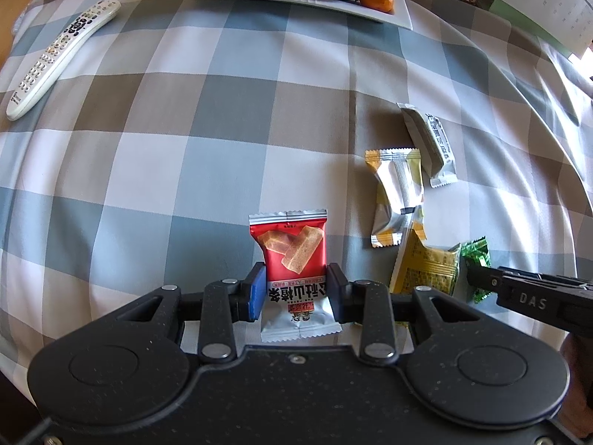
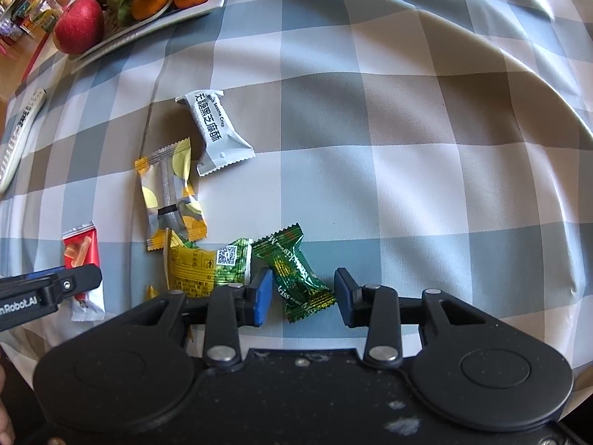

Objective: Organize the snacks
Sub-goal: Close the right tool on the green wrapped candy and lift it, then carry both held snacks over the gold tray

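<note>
the pick-up step is in hand. the red packet [image 1: 292, 256], well left of the yellow packet [image 1: 426, 270], is clamped by the left gripper [image 1: 296, 293]. the green candy [image 2: 300, 274], just right of it, is straddled, ungripped, by the right gripper [image 2: 302, 296]; closing is judged next.

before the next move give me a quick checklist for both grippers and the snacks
1. Left gripper closed on the red snack packet: ok, fingers press both its sides.
2. Right gripper straddling the dark green candy: ok.
3. Right grip closed: not ok, a gap shows at the right finger.
4. Yellow packet clear of the right gripper: not ok, it lies against the left finger.
5. Red packet lifted off the checked tablecloth: cannot tell.
</note>
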`<action>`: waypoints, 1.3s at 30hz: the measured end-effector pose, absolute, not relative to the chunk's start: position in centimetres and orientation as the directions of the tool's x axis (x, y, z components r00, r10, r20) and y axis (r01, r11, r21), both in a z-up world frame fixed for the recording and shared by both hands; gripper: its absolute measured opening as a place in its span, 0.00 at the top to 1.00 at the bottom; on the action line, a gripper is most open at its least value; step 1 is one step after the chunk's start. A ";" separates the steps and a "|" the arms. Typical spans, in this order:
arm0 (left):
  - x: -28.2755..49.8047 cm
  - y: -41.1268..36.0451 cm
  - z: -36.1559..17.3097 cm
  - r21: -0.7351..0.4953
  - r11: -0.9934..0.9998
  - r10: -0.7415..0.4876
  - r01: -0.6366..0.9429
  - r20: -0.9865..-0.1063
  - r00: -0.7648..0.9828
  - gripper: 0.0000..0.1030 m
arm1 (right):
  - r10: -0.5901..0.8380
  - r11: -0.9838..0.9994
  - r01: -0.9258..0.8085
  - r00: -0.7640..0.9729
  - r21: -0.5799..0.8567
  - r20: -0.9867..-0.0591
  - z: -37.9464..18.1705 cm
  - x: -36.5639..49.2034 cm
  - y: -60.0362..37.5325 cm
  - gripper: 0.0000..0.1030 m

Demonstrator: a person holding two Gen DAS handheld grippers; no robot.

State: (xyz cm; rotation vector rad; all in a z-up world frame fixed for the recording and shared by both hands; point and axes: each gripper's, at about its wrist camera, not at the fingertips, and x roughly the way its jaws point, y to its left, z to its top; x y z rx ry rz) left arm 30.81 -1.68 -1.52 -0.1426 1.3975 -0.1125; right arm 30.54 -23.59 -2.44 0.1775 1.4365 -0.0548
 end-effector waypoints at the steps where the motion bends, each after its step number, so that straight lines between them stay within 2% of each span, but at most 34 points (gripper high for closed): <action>1: 30.8 -1.7 -1.5 -0.168 0.986 -0.166 -0.003 -0.972 0.167 0.59 | 0.067 0.987 0.137 0.136 0.085 -0.988 -2.4 30.6 -23.5 0.69; 10: 30.3 -1.4 -1.2 -0.172 0.985 -0.171 0.010 -0.971 0.169 0.59 | 0.040 0.990 0.126 0.136 0.058 -0.990 -2.5 30.1 -22.9 0.81; 13: 30.0 -1.0 -0.9 -0.172 0.985 -0.170 0.009 -0.969 0.181 0.59 | 0.033 0.986 0.157 0.138 0.055 -0.990 -2.3 29.9 -23.4 0.82; 24: 27.1 0.3 1.4 -0.149 0.989 -0.143 -0.008 -0.958 0.250 0.59 | 0.140 0.935 0.298 0.194 0.194 -0.971 0.2 28.4 -26.4 0.83; 34: 20.0 0.9 4.6 -0.195 0.980 -0.195 0.030 -0.938 0.286 0.59 | 0.226 0.898 0.298 0.316 0.323 -0.921 4.6 22.4 -25.9 0.82; 39: 15.8 1.4 5.1 -0.193 0.981 -0.190 0.016 -0.946 0.263 0.59 | 0.230 0.900 0.279 0.347 0.334 -0.909 5.8 17.3 -24.1 0.82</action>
